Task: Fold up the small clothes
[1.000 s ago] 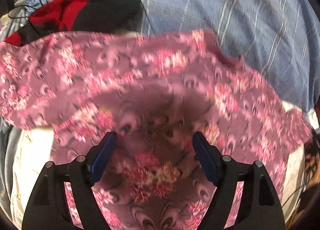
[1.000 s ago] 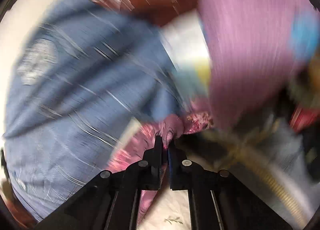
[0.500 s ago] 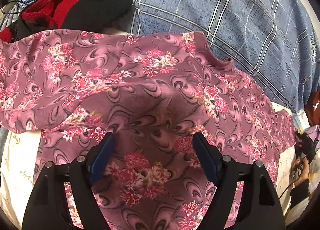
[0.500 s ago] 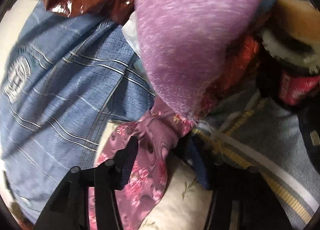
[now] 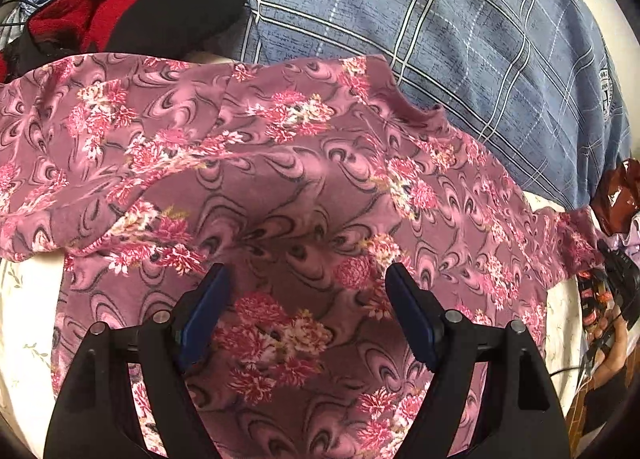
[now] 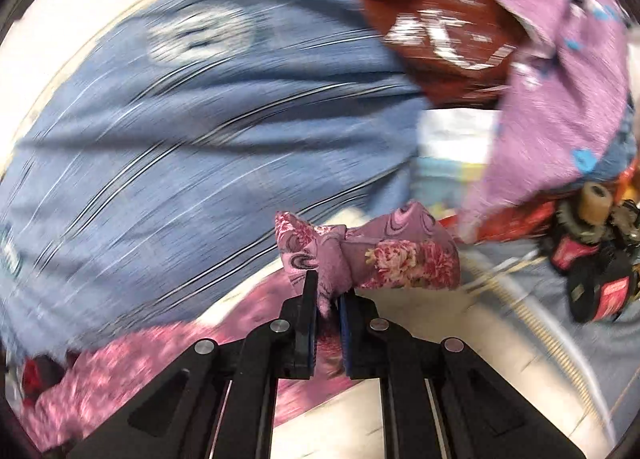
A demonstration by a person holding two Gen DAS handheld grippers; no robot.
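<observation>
Now floral garment (image 5: 304, 187) spread on cream sheet (image 5: 24, 299), one corner bunched and pinched by right gripper (image 6: 327, 295), its jaws just closing on the cloth, left gripper (image 5: 306, 299) gaping above the fabric, blue plaid cover (image 5: 460, 31) behind.

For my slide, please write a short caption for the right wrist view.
Right gripper, just closed, pinches a bunched corner of the pink floral garment above the blue checked cloth.

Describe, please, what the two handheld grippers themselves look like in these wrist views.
Both the left gripper and the right gripper have matte black, angular plastic arms with triangular cut-outs, round silver pivot pins and flat dark-blue pads on the fingers. No cables, markings or sleeves are visible.
</observation>
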